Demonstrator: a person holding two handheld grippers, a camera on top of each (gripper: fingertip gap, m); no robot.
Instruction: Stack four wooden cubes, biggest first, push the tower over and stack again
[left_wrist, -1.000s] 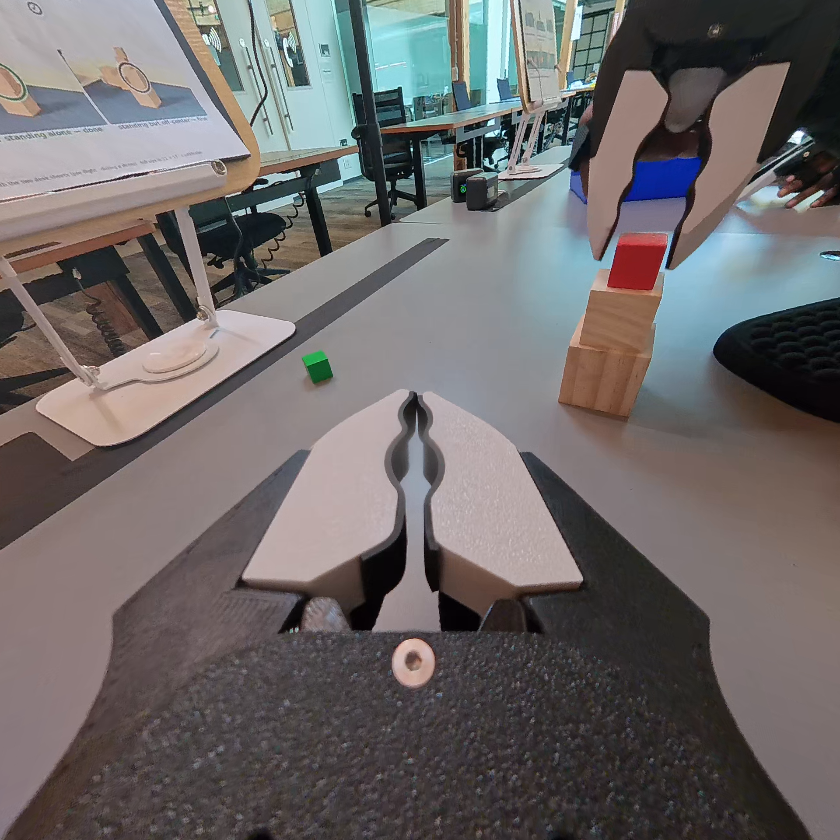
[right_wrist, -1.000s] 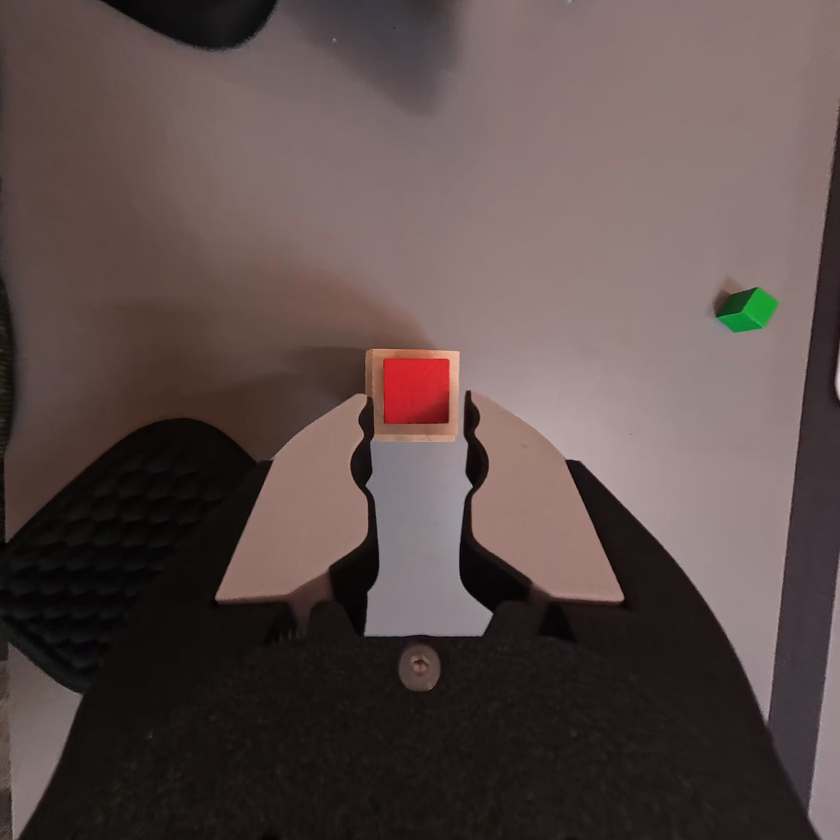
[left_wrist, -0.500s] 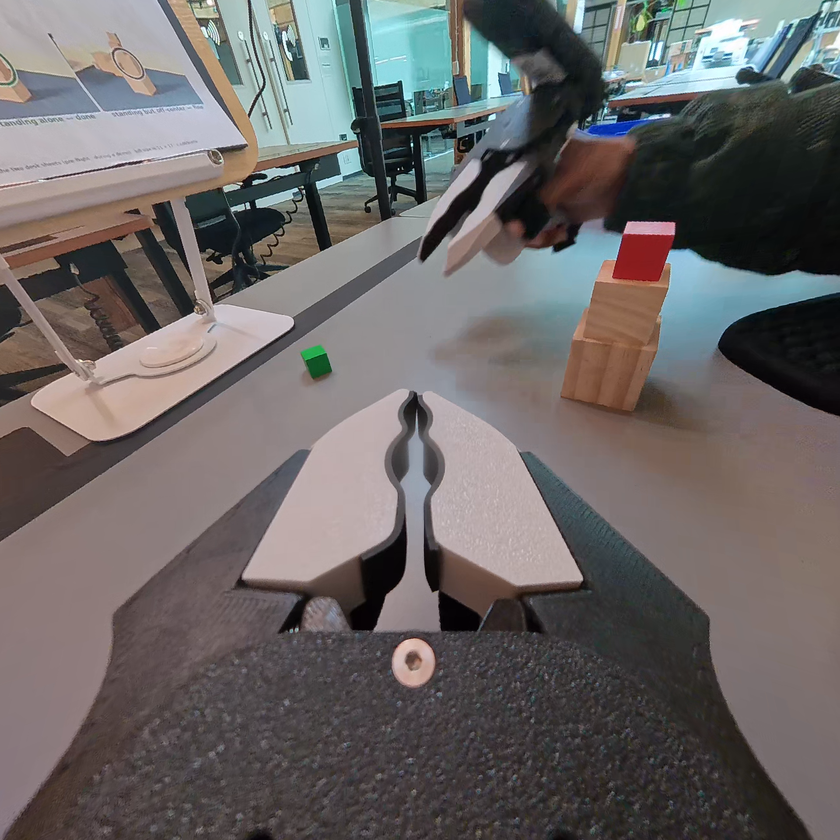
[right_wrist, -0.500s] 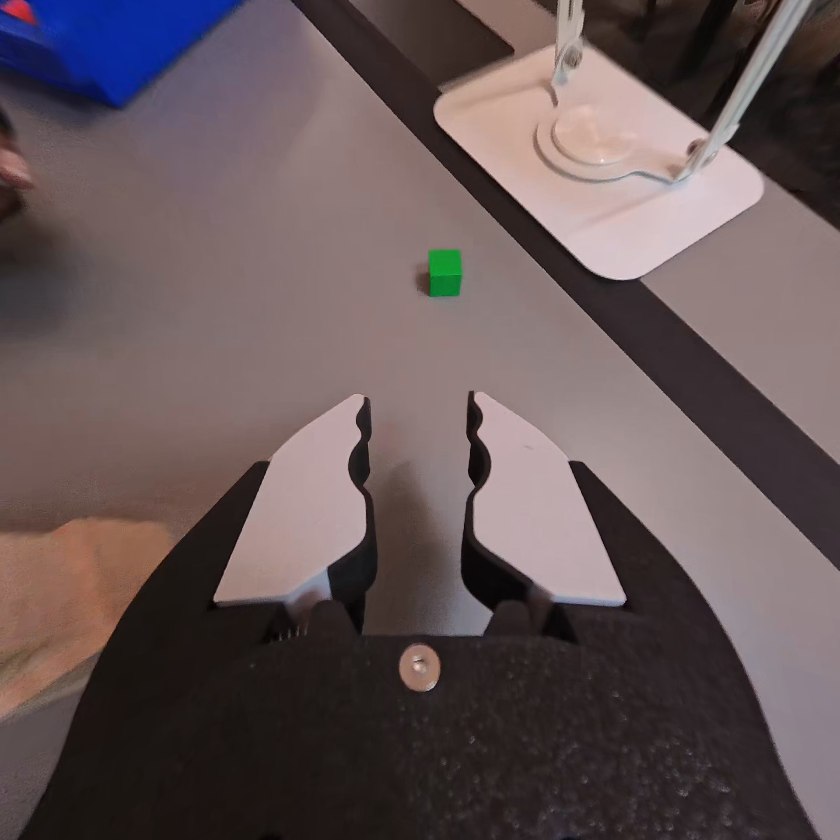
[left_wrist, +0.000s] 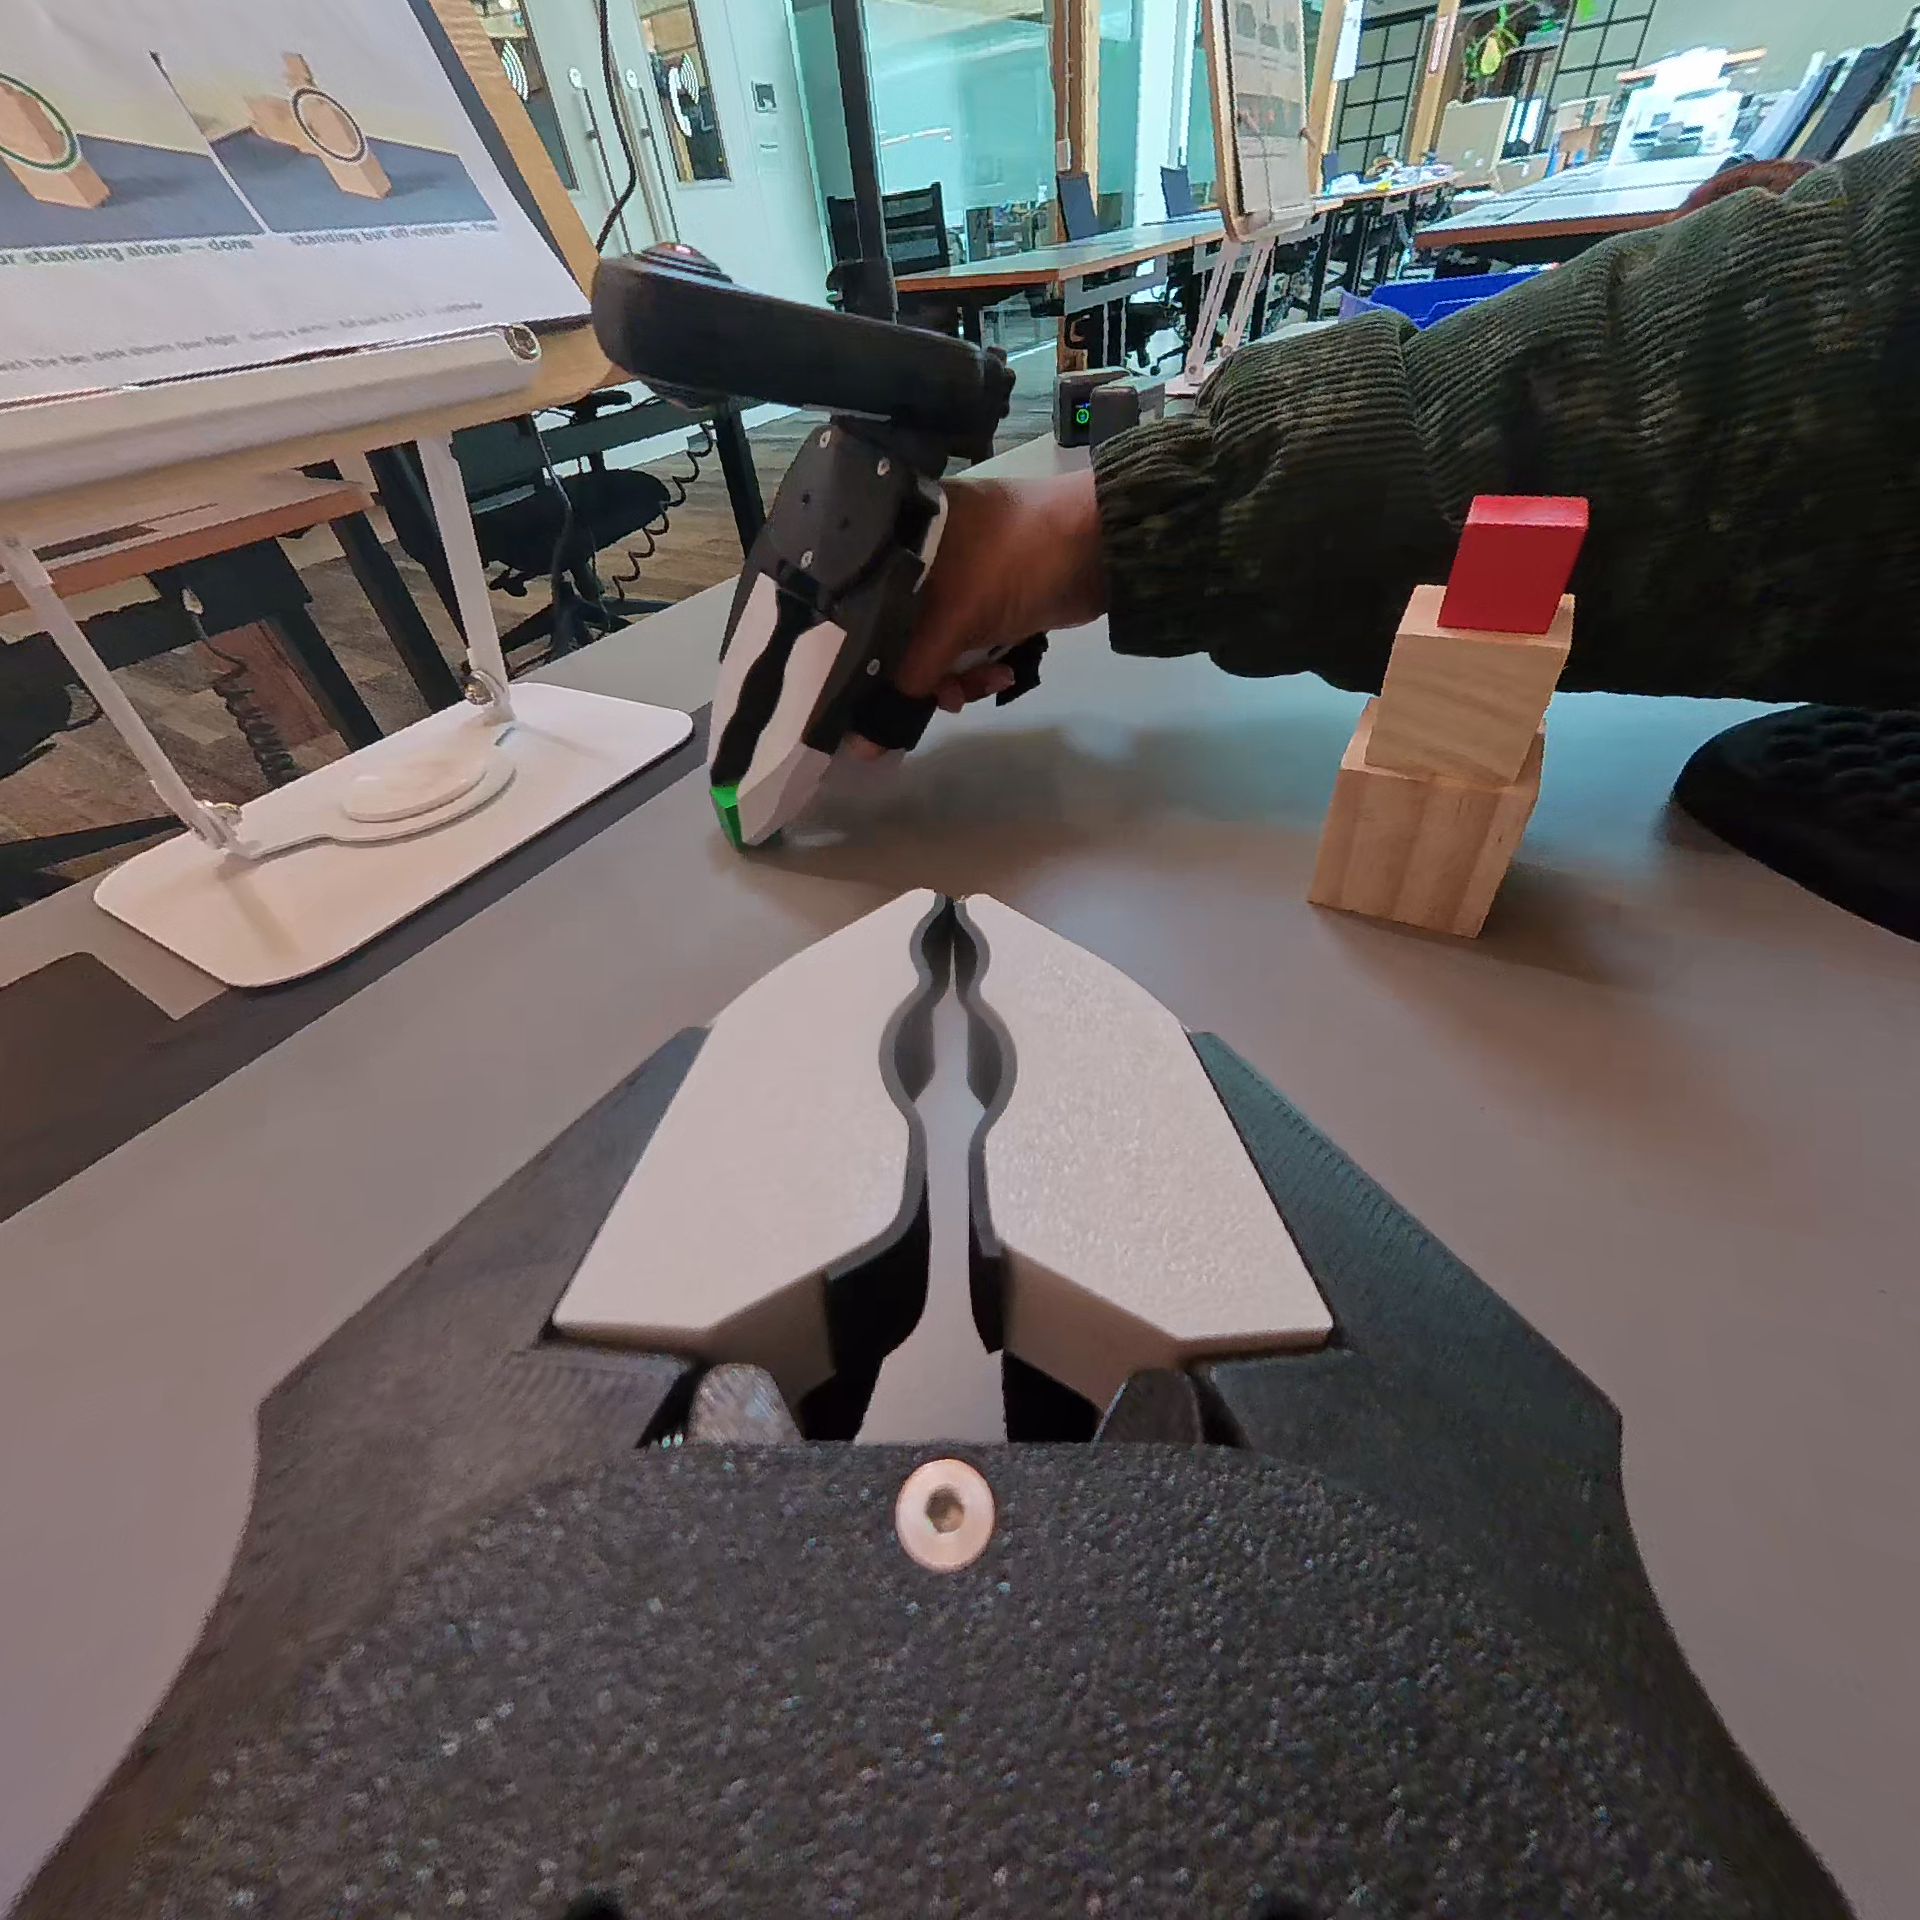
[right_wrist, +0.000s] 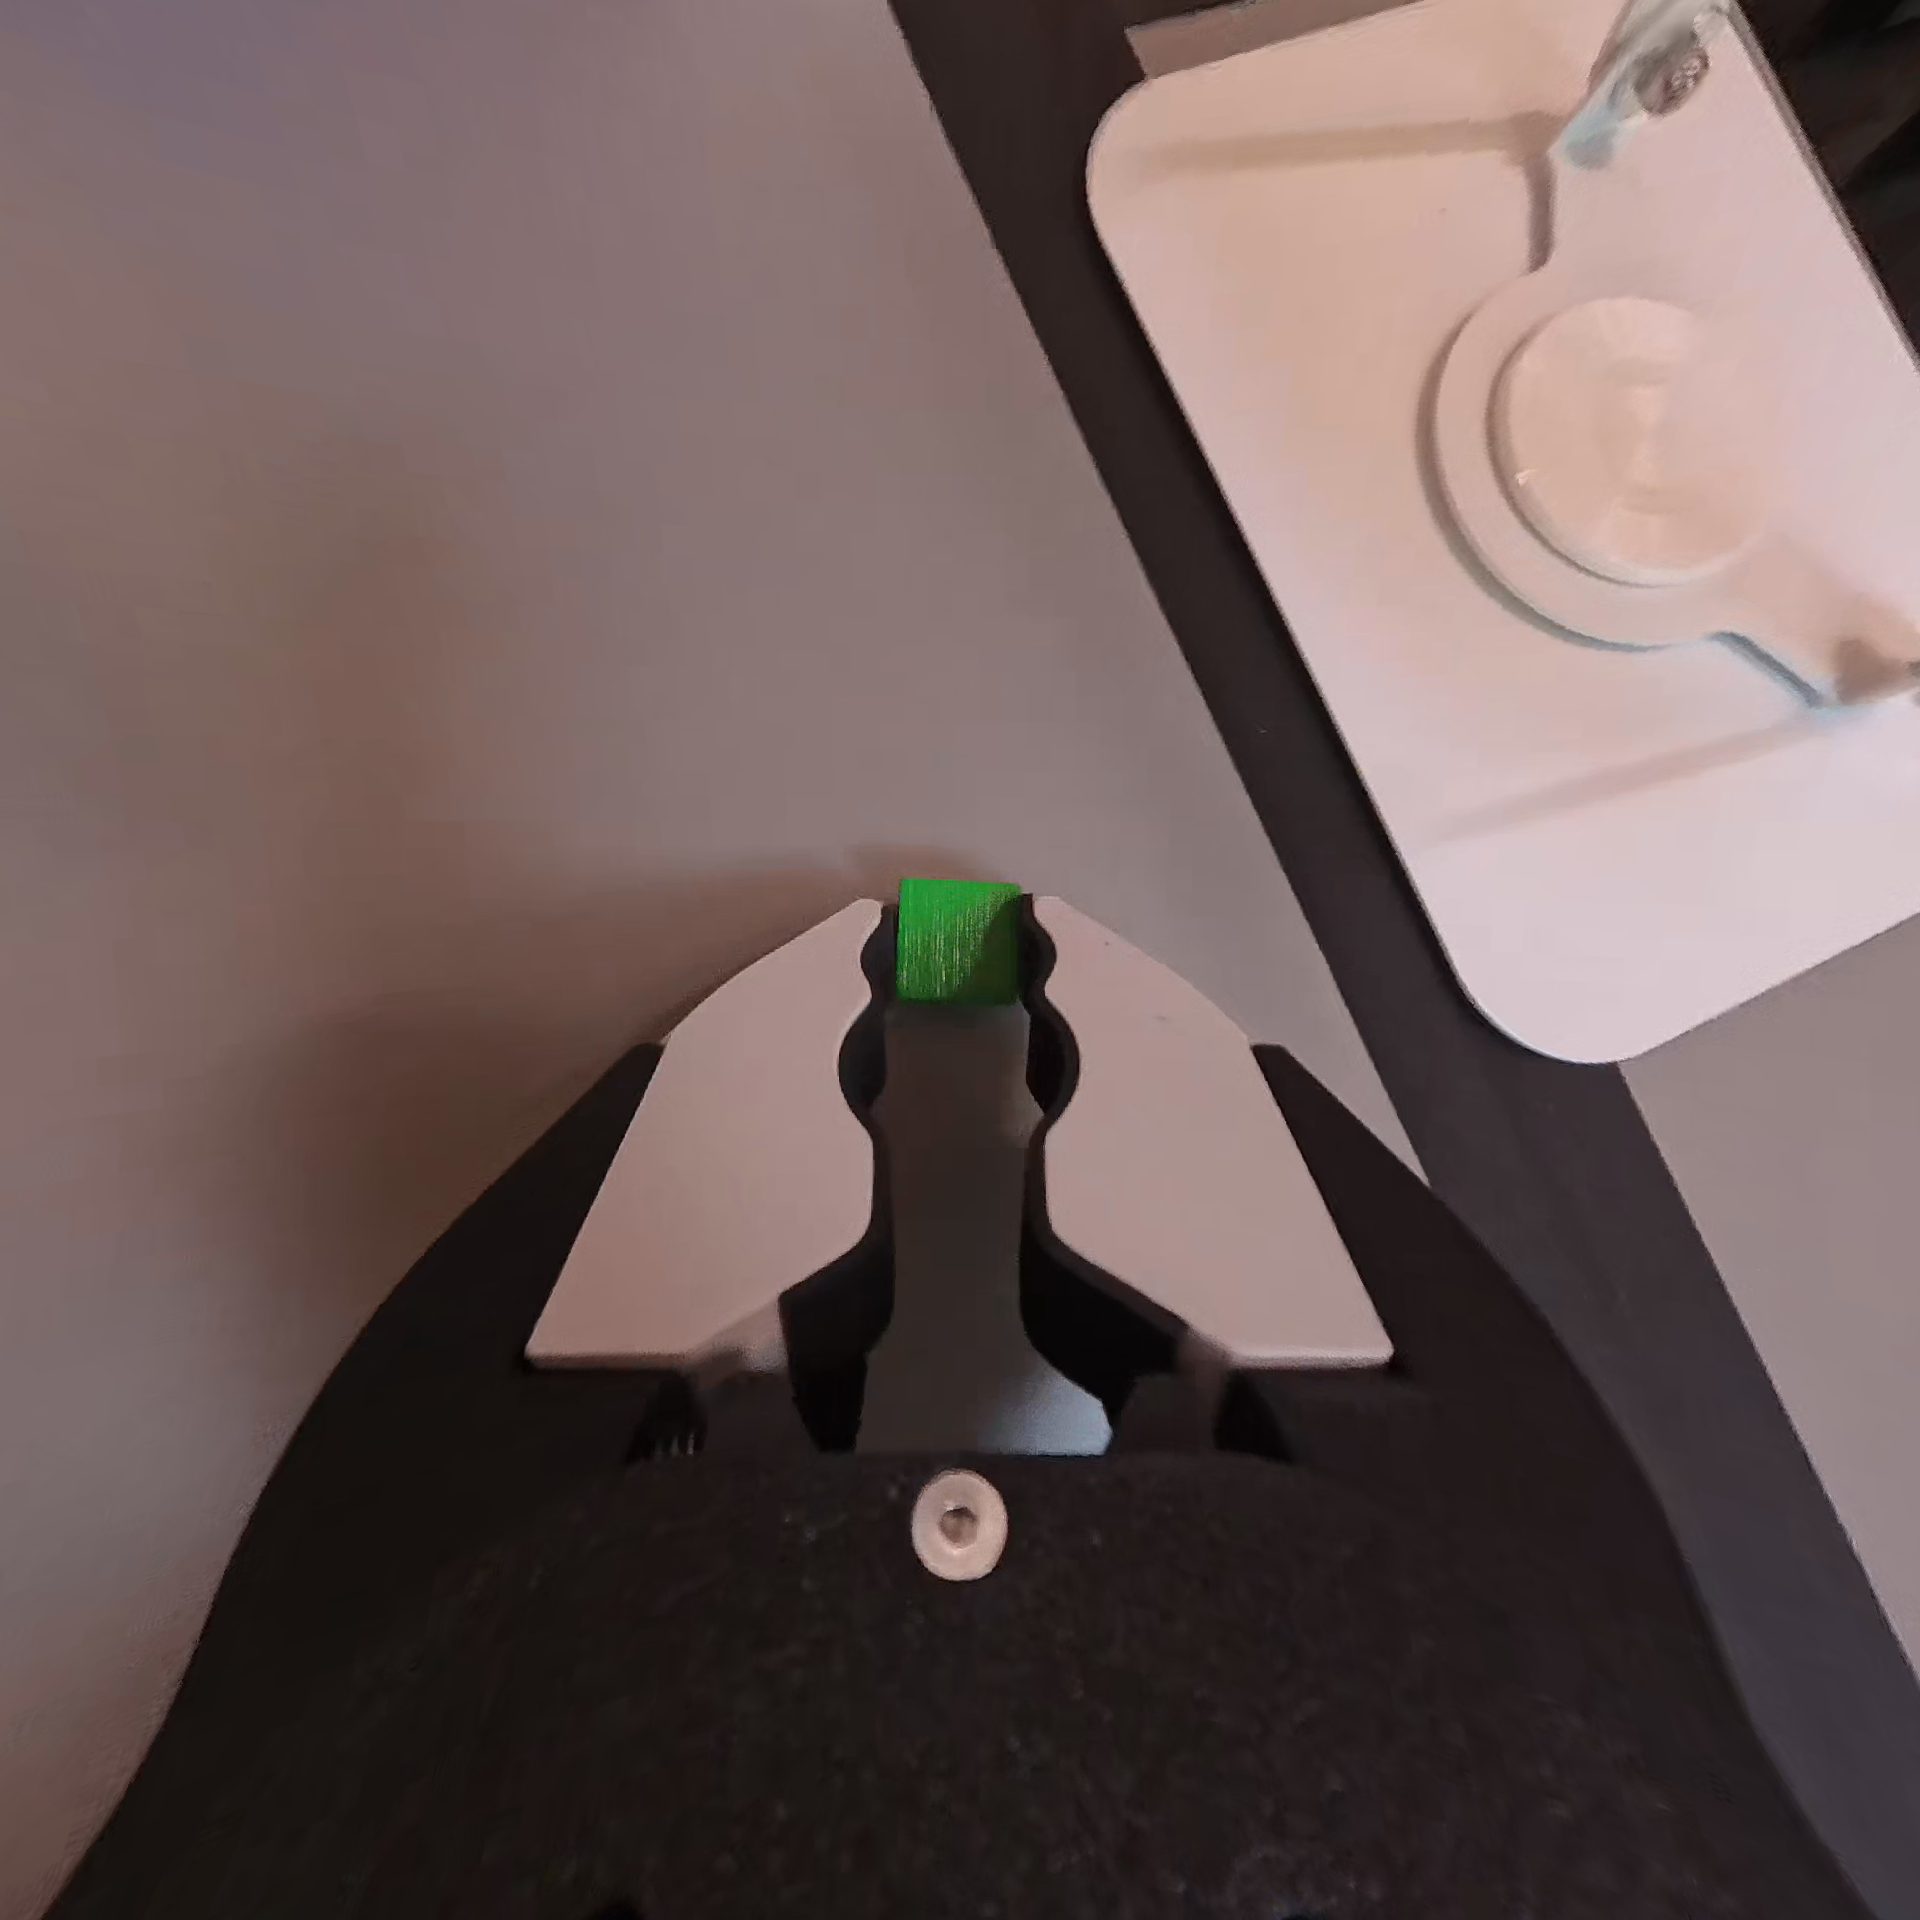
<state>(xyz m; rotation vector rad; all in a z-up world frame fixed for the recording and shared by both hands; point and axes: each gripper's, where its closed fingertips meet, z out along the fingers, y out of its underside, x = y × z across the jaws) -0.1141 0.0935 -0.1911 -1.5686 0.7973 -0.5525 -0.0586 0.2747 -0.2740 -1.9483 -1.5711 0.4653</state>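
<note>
A tower stands on the grey table at the right of the left wrist view: a large wooden cube (left_wrist: 1423, 831), a smaller wooden cube (left_wrist: 1470, 691) on it, and a red cube (left_wrist: 1522, 566) on top. My right gripper (right_wrist: 954, 925) is shut on a small green cube (right_wrist: 954, 943), both pads touching its sides, down at the table top. The left wrist view shows this right gripper (left_wrist: 753, 816) tilted down, with the green cube (left_wrist: 730, 814) at its tips, left of the tower. My left gripper (left_wrist: 951, 902) is shut and empty, low over the table.
A white stand base (right_wrist: 1558, 520) lies just right of the green cube, across a dark strip (right_wrist: 1195, 623) in the table; it also shows in the left wrist view (left_wrist: 416, 800). A black mesh pad (left_wrist: 1808, 810) lies right of the tower. A sleeved arm (left_wrist: 1558, 416) reaches behind the tower. My right fingertips sit around 20 centimeters from my left ones.
My right gripper left the red cube on the tower, swung left to the green cube, came down and closed its pads on it. My left gripper stayed shut and still.
</note>
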